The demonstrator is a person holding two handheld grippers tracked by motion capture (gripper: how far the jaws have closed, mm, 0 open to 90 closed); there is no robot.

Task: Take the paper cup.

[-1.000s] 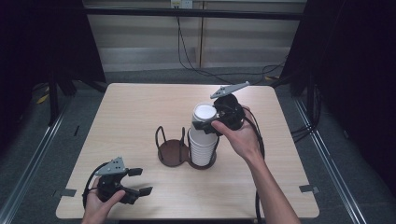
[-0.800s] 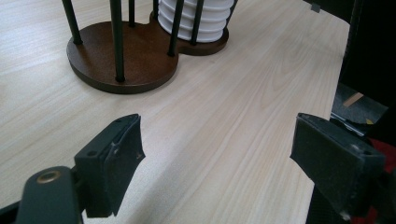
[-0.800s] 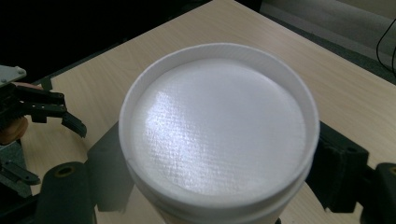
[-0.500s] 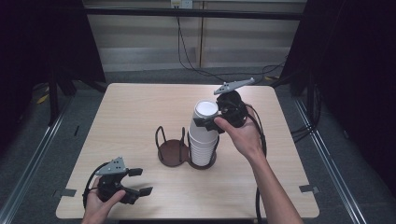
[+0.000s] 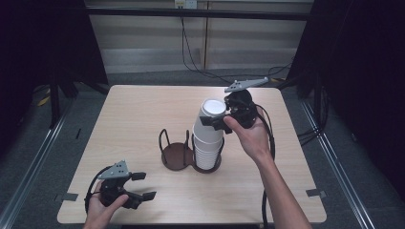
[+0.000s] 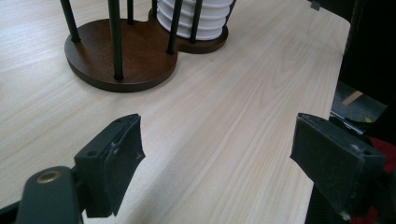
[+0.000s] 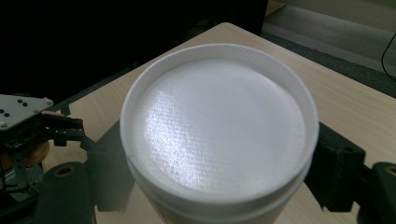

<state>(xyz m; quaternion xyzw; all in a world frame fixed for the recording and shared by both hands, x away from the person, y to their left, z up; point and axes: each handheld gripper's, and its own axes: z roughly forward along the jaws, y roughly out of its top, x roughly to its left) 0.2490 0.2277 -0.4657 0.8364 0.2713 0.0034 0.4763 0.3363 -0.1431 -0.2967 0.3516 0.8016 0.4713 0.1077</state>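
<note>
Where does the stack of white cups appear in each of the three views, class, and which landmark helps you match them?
High view: cup stack just right of table centre, standing in the holder, top cup between the right claw's jaws.
Left gripper view: cup stack at top centre, behind the holder's posts.
Right gripper view: top cup fills the centre.
Shared landmark: the dark brown holder, in the high and left gripper views.

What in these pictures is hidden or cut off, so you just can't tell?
- How many cups are in the stack: in the left gripper view the frame's top edge cuts it off; in the high view the rims are too small to count.
- Inside the top cup: it stands upside down.
- Whether the right gripper presses the cup or merely flanks it: the cup hides the pads.
- The holder: its rod tops leave the frame.
</note>
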